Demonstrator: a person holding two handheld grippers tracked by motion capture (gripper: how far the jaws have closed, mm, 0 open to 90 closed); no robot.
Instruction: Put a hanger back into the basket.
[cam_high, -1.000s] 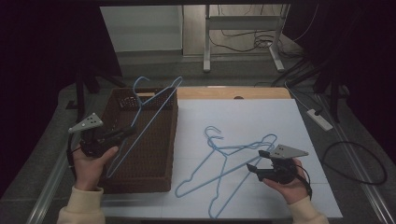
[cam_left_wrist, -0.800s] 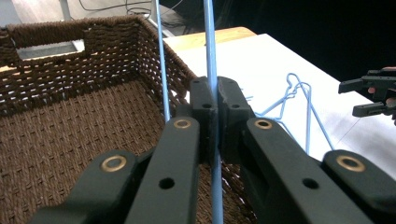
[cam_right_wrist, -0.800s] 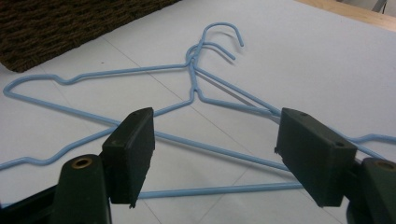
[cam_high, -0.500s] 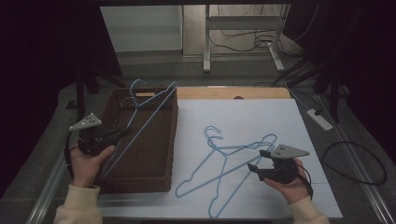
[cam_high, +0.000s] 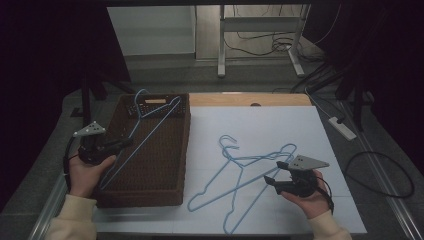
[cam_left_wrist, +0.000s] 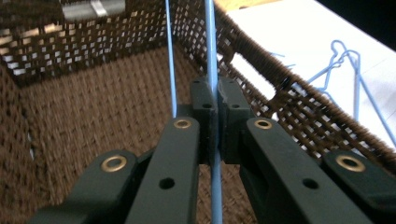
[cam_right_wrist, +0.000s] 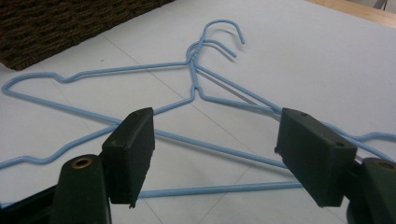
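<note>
A brown wicker basket (cam_high: 184, 150) stands at the table's left. My left gripper (cam_high: 126, 143) is shut on a blue wire hanger (cam_high: 155, 123), which slants down inside the basket with its hook near the far wall. In the left gripper view the jaws (cam_left_wrist: 215, 100) pinch one wire of this hanger (cam_left_wrist: 211, 42) above the basket's woven floor (cam_left_wrist: 93, 116). Two more blue hangers (cam_high: 234, 159) lie crossed on the white sheet (cam_high: 280, 125). My right gripper (cam_high: 270, 179) is open at their right end. In the right gripper view it (cam_right_wrist: 219, 140) stands wide apart just above the hangers' wires (cam_right_wrist: 196, 88), gripping nothing.
The basket's corner (cam_right_wrist: 56, 23) lies far left of the right gripper. A strip of bare wooden tabletop (cam_high: 250, 100) runs behind the sheet. A power strip (cam_high: 342, 127) and cables lie on the floor to the right, and a desk frame (cam_high: 220, 45) stands beyond the table.
My left hand has lowered the held hanger, so it now lies flatter and deeper in the basket. The right hand and the two hangers on the sheet have not moved.
</note>
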